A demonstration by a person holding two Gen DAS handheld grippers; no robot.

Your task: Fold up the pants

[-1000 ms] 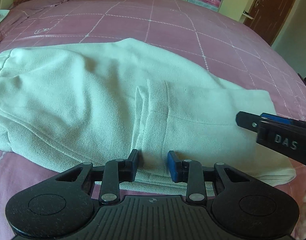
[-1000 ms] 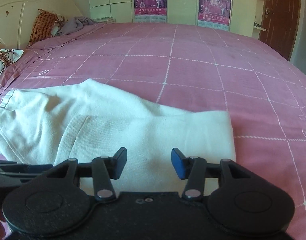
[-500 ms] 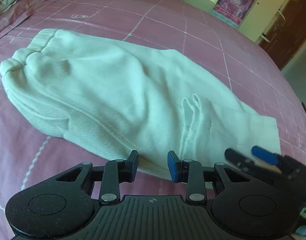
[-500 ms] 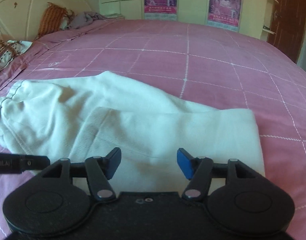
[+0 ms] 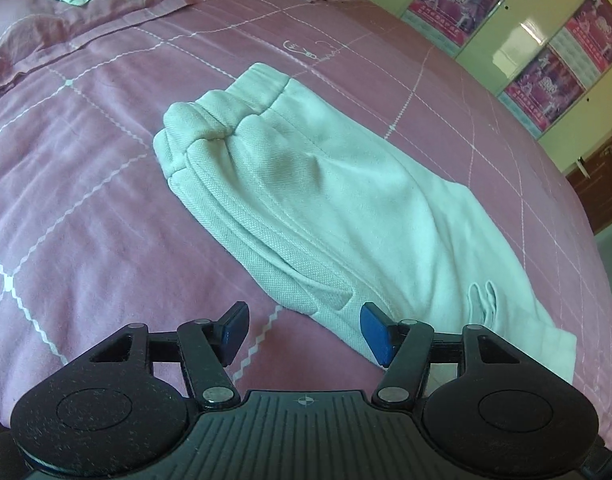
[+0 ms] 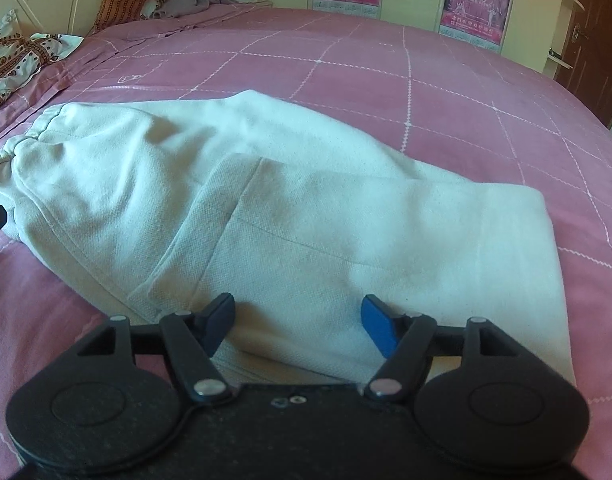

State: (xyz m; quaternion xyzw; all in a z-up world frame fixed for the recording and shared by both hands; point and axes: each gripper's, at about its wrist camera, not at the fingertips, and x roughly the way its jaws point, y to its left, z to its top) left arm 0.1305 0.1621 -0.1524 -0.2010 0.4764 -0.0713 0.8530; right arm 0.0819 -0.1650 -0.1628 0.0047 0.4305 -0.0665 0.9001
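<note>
- The left wrist view shows the waistband end of the pale pants (image 5: 326, 200), bunched in thick layers on the pink bed (image 5: 86, 200); the right wrist view shows a flat folded leg panel (image 6: 386, 240).
- The left hand-held gripper (image 5: 302, 330) has swung toward the waistband since a second ago, its fingers now wider apart, empty.
- The right hand-held gripper (image 6: 298, 324) has closed in over the near hem, jaws spread, gripping nothing.
</note>
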